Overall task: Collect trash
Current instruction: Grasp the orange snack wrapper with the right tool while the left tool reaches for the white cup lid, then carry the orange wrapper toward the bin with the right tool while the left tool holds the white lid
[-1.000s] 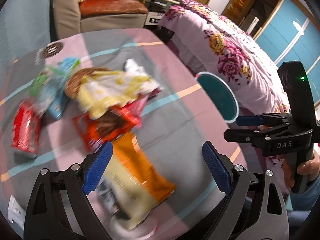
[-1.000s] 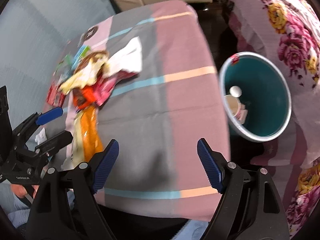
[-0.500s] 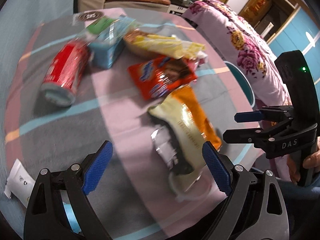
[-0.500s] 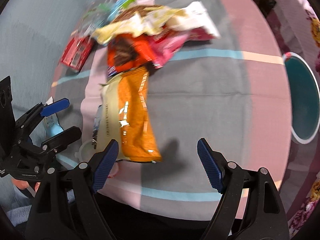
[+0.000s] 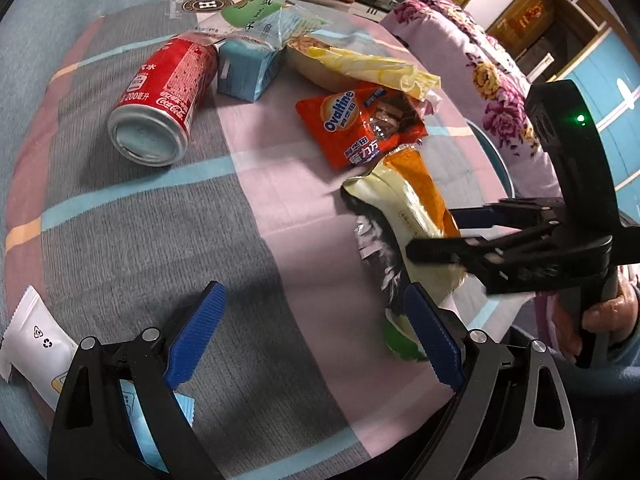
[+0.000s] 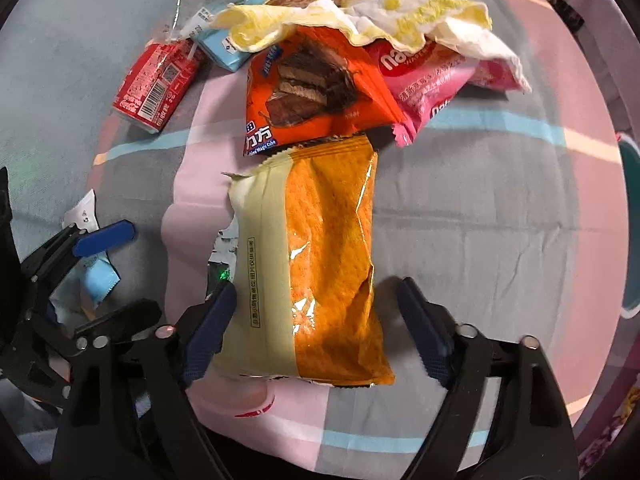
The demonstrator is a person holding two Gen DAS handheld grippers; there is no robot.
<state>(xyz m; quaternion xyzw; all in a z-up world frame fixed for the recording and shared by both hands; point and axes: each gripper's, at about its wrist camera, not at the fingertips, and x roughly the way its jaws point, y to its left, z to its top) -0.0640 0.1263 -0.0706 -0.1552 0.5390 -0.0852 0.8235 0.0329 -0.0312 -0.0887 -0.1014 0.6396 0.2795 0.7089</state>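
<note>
An orange and cream snack bag lies lengthwise on the striped cloth. My right gripper straddles its near end, jaws closing. The left pad is at the cream edge and the right pad stands clear of the orange side. In the left wrist view the same bag lies under the right gripper. My left gripper is open over bare cloth, nothing between its pads. Behind the bag lie a red-orange Ovaltine pack, a pink wrapper, a crumpled yellow-white sheet and a red cola can.
A blue carton lies beside the can. A white sachet sits near the cloth's left edge. A teal bin stands off the table's right side, by a flowered bedspread. A person's hand grips the right tool.
Both grippers have moved in low over the trash, the right one coming down around the orange bag's near end. Its jaws have narrowed. The left gripper stays open.
</note>
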